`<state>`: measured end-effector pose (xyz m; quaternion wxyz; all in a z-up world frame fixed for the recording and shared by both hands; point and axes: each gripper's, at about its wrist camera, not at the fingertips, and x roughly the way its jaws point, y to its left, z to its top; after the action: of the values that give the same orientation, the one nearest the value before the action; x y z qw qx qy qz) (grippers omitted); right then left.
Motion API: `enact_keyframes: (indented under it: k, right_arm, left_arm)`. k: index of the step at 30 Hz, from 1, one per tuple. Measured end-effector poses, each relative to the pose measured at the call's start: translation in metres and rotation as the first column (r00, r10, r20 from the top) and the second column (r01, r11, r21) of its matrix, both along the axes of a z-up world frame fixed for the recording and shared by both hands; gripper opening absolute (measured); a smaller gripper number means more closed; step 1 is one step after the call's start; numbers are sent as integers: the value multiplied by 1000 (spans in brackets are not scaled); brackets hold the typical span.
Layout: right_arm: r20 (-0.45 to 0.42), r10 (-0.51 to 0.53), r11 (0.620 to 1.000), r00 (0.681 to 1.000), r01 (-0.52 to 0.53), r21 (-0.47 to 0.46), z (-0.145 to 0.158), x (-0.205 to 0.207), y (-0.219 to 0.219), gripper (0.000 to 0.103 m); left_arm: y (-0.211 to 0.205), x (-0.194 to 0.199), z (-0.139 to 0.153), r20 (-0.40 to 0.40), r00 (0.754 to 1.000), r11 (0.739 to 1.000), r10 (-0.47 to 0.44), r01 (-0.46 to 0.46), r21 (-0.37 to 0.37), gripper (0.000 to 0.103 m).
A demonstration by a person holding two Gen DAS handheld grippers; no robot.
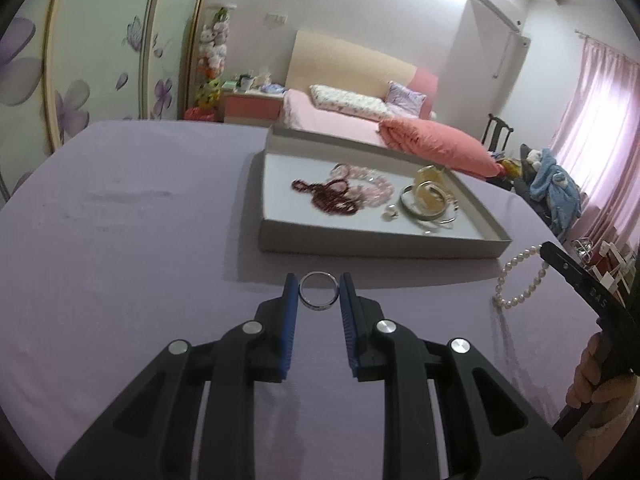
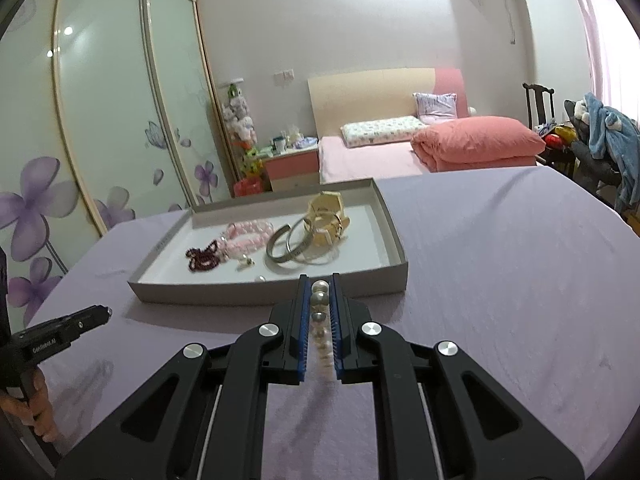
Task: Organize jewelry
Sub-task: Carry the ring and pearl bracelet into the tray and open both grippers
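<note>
My left gripper (image 1: 319, 291) is shut on a silver ring (image 1: 319, 308), pinched upright between its blue pads above the purple cloth. My right gripper (image 2: 320, 286) is shut on a white pearl bracelet (image 2: 320, 300); in the left wrist view that pearl bracelet (image 1: 516, 280) hangs as a loop from the right gripper (image 1: 550, 250). Ahead of both lies a shallow grey tray (image 1: 360, 246) (image 2: 396, 240) holding dark red beads (image 1: 328, 198) (image 2: 204, 258), pink bead bracelets (image 1: 368, 184) (image 2: 246, 236), silver bangles (image 1: 420, 208) (image 2: 292, 246) and a gold piece (image 2: 326, 220).
The purple cloth (image 2: 500, 280) covers the table on all sides of the tray. A small pearl piece (image 2: 246, 262) and a loose pearl (image 2: 261, 278) lie in the tray. A hand (image 1: 592, 376) grips the right tool; another hand (image 2: 36, 408) grips the left one. A bed stands behind.
</note>
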<state>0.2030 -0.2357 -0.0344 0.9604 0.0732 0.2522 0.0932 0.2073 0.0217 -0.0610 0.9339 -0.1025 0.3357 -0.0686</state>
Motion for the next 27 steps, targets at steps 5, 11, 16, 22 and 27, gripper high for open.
enact_keyframes:
  k: [5,11,16,22,27]
  right_arm:
    - [33,8,1000,999,-8,4,5,-6,4,11]
    - [71,26,1000,997,-26,4,12,-11,10,11]
    - [99,38,999,994,-38,-1,17,-16,14,11]
    - [113,44,999,993,-45,3,20,-19,15,11]
    - [114,52,999,992,-52,0,20,-18,18,11]
  left_arm:
    - [-9,-10,9,64,998,1000,-18,17,14,22]
    - [-18,-20,20,142,989,999,-31,26,37,22]
    - [-24,-28,27,196,980,998,-34,23,59,22]
    - [-30,-33,33,232,972,997,-48,31,77,22]
    - [-33,-34,35,241,969,996,-56,38,82,22]
